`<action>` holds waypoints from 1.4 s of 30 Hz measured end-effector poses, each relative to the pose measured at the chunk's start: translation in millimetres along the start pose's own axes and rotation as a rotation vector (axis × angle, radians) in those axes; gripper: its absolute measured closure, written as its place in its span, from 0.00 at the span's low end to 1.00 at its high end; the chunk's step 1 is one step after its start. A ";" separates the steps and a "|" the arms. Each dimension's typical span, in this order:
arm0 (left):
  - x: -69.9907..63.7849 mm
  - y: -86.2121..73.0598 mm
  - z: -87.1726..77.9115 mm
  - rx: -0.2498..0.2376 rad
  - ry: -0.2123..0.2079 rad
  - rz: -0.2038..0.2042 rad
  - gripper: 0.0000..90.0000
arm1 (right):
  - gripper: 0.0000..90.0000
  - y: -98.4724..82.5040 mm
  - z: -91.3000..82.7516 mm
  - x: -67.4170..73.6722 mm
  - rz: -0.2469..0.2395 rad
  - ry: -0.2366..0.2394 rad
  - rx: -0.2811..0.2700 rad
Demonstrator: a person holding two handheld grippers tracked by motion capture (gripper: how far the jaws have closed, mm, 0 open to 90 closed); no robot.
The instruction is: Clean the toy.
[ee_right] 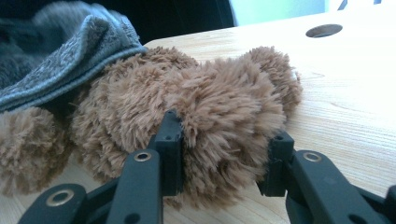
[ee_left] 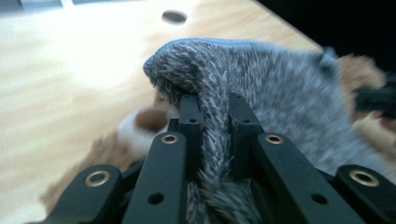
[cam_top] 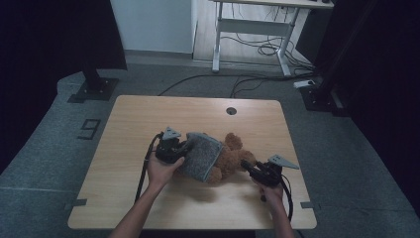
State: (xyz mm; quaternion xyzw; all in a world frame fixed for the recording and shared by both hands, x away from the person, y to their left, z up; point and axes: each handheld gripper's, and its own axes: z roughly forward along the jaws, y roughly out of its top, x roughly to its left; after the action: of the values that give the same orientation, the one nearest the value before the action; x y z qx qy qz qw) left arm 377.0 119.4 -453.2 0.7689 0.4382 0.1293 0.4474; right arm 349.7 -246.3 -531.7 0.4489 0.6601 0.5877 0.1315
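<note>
Your left claw (ee_left: 212,121) clenches the grey sweater (cam_top: 202,155), half on; your right claw (ee_right: 224,154) grips the teddy bear (cam_top: 231,157) at 3 o'clock.

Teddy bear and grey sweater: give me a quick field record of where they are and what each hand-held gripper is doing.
teddy bear: brown plush, lying on the wooden table
grey sweater: knitted, partly over the bear's body
left hand-held gripper: shut on a fold of the sweater
right hand-held gripper: jaws clamped on a plush limb of the bear
table hole: beyond the bear, uncovered
</note>
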 end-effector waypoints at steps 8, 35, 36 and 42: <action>11.2 -9.3 -13.7 -0.027 -0.010 -0.016 0.87 | 0.67 -0.9 -0.9 1.9 -0.013 0.006 0.017; 21.3 -63.0 -34.1 -0.087 -0.065 -0.050 0.88 | 0.26 64.8 -9.7 21.8 -0.061 0.031 0.002; 20.7 -65.4 -35.0 -0.090 -0.069 -0.053 0.88 | 0.24 67.5 -2.1 25.6 -0.067 0.035 0.038; 18.1 -74.3 -38.8 -0.102 -0.079 -0.054 0.88 | 0.20 55.6 40.9 44.9 -0.129 0.060 0.236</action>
State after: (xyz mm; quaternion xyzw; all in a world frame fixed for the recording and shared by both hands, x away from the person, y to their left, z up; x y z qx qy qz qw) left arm 323.2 172.0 -494.3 0.7374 0.4338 0.1087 0.5062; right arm 377.5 -191.0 -477.3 0.4001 0.7558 0.5094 0.0957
